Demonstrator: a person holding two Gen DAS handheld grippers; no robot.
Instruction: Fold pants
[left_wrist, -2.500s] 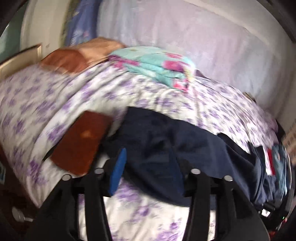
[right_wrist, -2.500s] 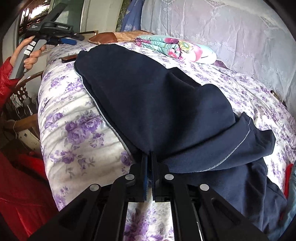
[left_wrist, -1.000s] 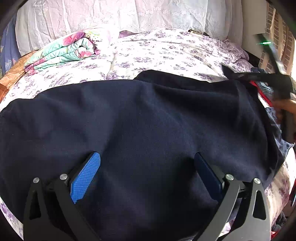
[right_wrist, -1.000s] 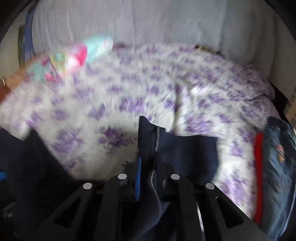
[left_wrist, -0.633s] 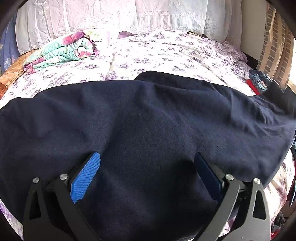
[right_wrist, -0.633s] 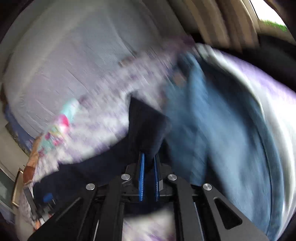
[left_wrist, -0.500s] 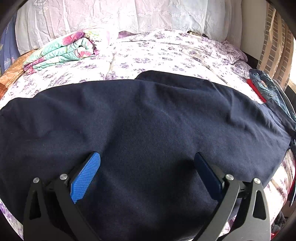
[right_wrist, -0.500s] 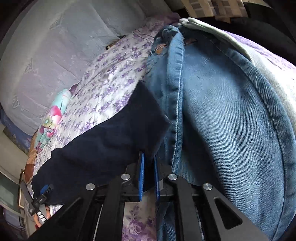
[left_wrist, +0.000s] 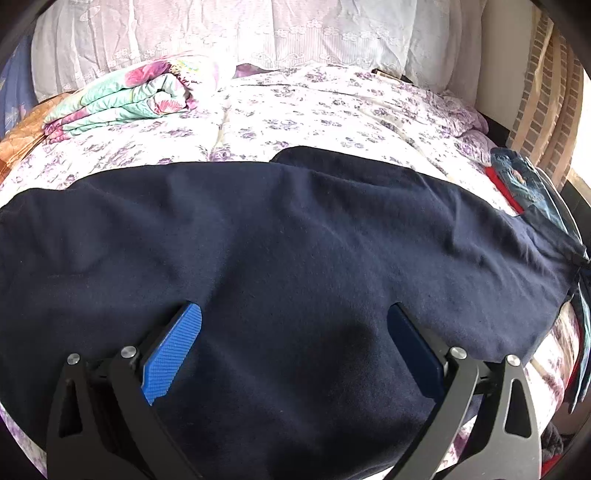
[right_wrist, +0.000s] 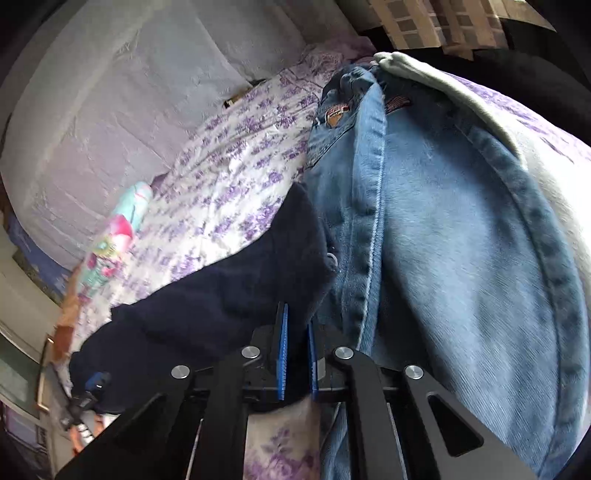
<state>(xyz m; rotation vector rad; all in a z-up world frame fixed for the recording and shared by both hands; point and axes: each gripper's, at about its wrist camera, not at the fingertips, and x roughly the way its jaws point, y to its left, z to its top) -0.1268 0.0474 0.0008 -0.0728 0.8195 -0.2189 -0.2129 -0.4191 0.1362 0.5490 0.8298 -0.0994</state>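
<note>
A: Navy fabric fills most of the left wrist view. Those are the pants (left_wrist: 295, 258), spread flat across the lower and middle frame on the bed cover (left_wrist: 314, 107), which is white with purple flowers.

B: And the left gripper (left_wrist: 293, 325)?

A: Its jaws stand wide apart at the bottom of the frame, above the cloth, with nothing pinched between the blue pads (left_wrist: 173, 350). A folded floral blanket (left_wrist: 122, 99) lies at the upper left, near the pale headboard drape (left_wrist: 258, 33). At the far right edge, the pants taper to a bunched corner, beside a strip of jeans (left_wrist: 524, 181).

B: Now the right wrist view?

A: There the pants (right_wrist: 221, 306) run from the centre down to the lower left. The right gripper (right_wrist: 297, 332) at bottom centre has its narrow jaws closing on the pants' near corner, with dark cloth between the pads. Jeans (right_wrist: 461, 258) cover the right half of the frame, touching that corner. The blanket (right_wrist: 118, 240) shows at left, blurred. At the lower left edge a hand (right_wrist: 79, 435) is small and unclear.
</note>
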